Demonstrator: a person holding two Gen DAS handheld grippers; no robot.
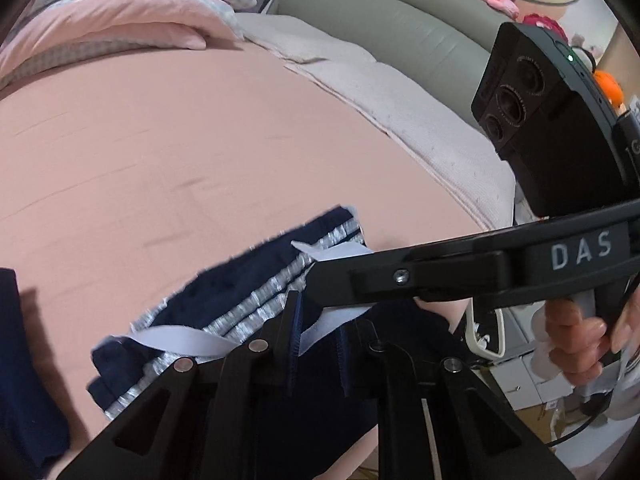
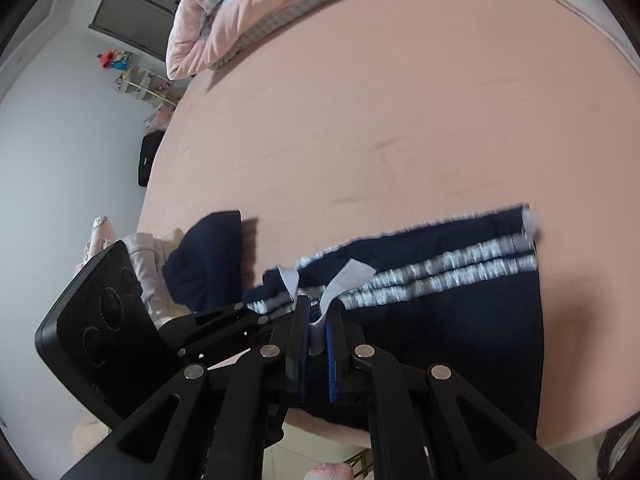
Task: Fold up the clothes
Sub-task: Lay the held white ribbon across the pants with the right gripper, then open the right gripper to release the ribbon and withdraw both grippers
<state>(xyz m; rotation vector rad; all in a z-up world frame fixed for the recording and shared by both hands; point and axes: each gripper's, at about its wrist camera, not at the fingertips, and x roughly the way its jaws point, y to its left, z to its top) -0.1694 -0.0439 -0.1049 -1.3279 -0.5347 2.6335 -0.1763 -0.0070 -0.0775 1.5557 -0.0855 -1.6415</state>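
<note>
Gripping navy shorts (image 2: 440, 312) over pink bed (image 2: 360, 120): both hand-held grippers.

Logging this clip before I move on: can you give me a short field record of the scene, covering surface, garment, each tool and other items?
surface: pink bed sheet
garment: navy shorts with silver side stripes, lying flat near the bed's edge
right tool: shut on the white drawstring at the waistband
left tool: at the same waistband end, grip unclear
other items: second navy piece, pink quilt
</note>
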